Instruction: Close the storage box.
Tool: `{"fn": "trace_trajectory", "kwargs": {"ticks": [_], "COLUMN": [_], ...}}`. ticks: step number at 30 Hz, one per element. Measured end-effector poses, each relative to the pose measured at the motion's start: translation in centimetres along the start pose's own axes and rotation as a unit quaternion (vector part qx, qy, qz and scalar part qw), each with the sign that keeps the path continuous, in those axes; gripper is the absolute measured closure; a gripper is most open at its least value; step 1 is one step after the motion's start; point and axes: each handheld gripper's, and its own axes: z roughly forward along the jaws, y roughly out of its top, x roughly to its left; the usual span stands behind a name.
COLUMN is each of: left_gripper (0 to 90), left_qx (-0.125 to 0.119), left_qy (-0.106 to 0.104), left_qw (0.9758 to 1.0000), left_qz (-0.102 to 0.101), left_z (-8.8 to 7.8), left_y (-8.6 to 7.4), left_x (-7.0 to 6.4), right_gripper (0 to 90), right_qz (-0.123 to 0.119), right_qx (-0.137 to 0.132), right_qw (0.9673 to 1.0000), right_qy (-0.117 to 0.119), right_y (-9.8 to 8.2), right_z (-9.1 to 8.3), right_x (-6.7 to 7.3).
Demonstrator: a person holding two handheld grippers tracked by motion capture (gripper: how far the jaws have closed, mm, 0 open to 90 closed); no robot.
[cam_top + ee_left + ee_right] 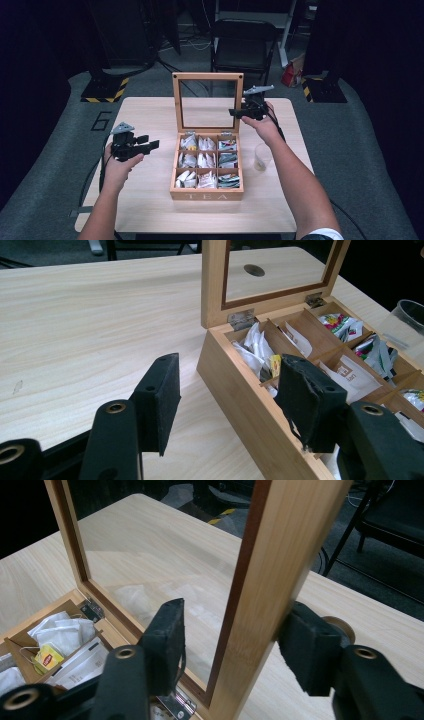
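A wooden tea box (206,192) marked TEA stands mid-table, its compartments filled with tea bags (207,160). Its glass-paned lid (207,76) stands upright. My right gripper (235,113) is at the lid's right edge. In the right gripper view its jaws straddle the lid's wooden side frame (260,580). The right pad (305,655) rests against the frame's outer face and the left pad (167,640) stands off from the glass, so the gripper (232,640) is open. My left gripper (147,141) hovers open to the left of the box, nothing between its pads (160,400).
A clear plastic cup (261,156) stands on the table just right of the box, under my right forearm. The light wooden table (150,210) has bare room left and in front of the box. A black folding chair (243,42) stands behind the table.
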Motion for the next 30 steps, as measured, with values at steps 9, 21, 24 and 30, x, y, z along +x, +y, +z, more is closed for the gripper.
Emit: {"fn": "trace_trajectory", "kwargs": {"ticks": [9,21,24,30], "left_gripper": [42.4,42.6,42.8,43.8], "left_qx": [0.003,-0.001,-0.002,0.004], "left_qy": [0.001,-0.007,-0.009,-0.008], "left_qw": [1.0000,0.9999,0.9998,0.9990], "left_qz": [0.006,0.012,0.016,0.043], "left_z": [0.1,0.4,0.5,1.2], "left_y": [0.1,1.2,1.8,3.4], "left_x": [-0.1,-1.0,-1.3,-1.8], "right_gripper": [58.2,65.0,64.4,63.2], "right_qz": [0.013,0.003,-0.004,-0.013], "right_qx": [0.007,0.007,0.006,0.006], "right_qw": [0.9999,0.9999,0.9999,0.9998], "right_qy": [0.006,0.009,0.008,0.011], "right_y": [0.1,-0.5,-0.7,-1.2], "right_z": [-0.9,-2.6,-3.0,-3.6], "right_x": [-0.2,0.9,1.3,2.0]}}
